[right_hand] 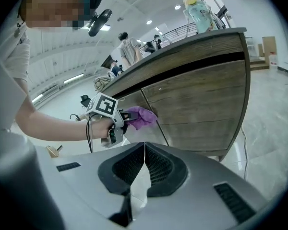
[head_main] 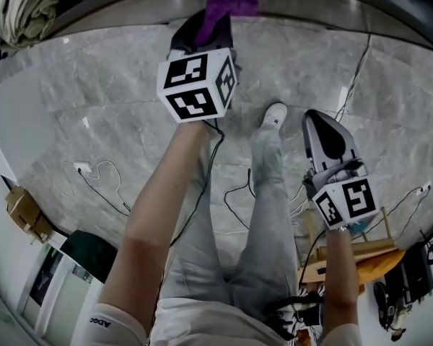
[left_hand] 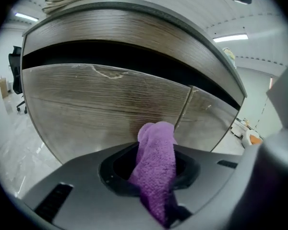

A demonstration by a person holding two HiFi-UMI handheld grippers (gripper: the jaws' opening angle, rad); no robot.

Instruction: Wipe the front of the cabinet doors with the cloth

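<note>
— Cloth (left_hand: 158, 147): who has it?

— The left gripper (left_hand: 153, 171). Its fingers pinch the purple wad, which bulges out past their tips.

— And where is the end of the wad?

— Right at the face of the cabinet doors (left_hand: 105, 104). It is low on the panel left of the seam (left_hand: 182, 110) in the left gripper view, just beside that seam. Whether it presses the wood or sits just off it, I cannot tell.

— The other one?

— The right gripper (right_hand: 144, 164) has its fingers pressed together on nothing. It hangs low, well apart from the cabinet, beside the person's leg (head_main: 263, 215) above the marble floor (head_main: 94, 121).

— So which step is this?

— The wiping itself, I judge, at the start of a stroke or within one. Both wood-grain panels look alike, so I cannot say how much is done.

— What does the next move want?

— Firm, even pressure into the door and a sweep along the grain. The wad should lie flat enough that the hard fingers never meet the wood. At the seam, carry across onto the other panel, then work upward toward the dark gap (left_hand: 110, 54) under the top.
</note>
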